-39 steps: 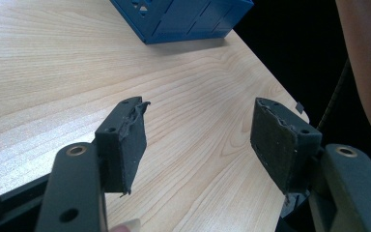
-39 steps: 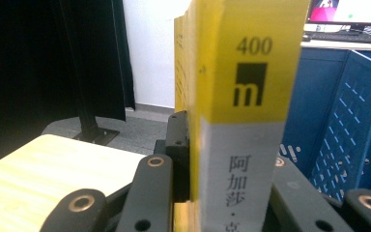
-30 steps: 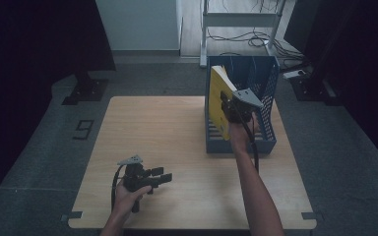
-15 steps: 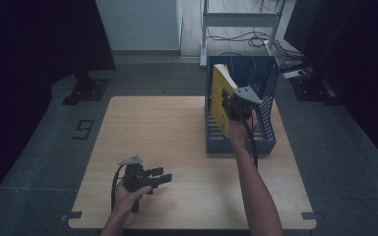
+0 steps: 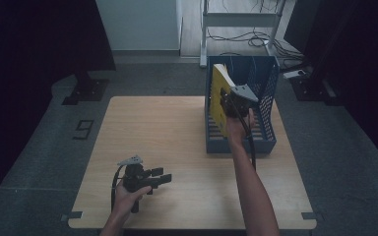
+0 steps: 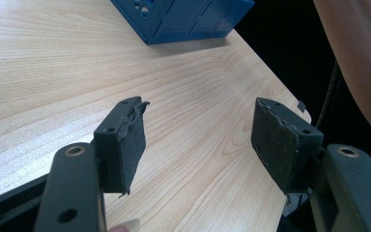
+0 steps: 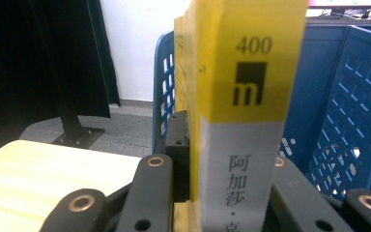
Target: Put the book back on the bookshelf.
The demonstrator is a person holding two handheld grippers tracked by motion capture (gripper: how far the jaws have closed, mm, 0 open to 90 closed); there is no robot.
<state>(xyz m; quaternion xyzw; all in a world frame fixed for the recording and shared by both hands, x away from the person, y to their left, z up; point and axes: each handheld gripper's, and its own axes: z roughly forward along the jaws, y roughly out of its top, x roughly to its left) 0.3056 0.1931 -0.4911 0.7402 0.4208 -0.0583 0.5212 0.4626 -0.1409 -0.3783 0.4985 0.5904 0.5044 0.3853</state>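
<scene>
A thick yellow book (image 5: pixel 218 87) with a grey lower spine (image 7: pixel 249 72) stands upright in the left part of a blue slotted rack (image 5: pixel 266 98) at the table's back right. My right gripper (image 5: pixel 225 98) is shut on that book, its black jaws pressed to both sides of the spine (image 7: pixel 232 159). Near the table's front left, my left gripper (image 5: pixel 163 175) lies low over the wood with its jaws pointing right. Its two worn pads stand wide apart (image 6: pixel 198 130) with nothing between them.
The light wooden table (image 5: pixel 167 128) is bare between the two grippers. The blue rack's corner (image 6: pixel 188 19) lies ahead of the left gripper, and its perforated walls (image 7: pixel 338 111) rise beside the book. A metal frame with cables (image 5: pixel 241 24) stands on the floor behind.
</scene>
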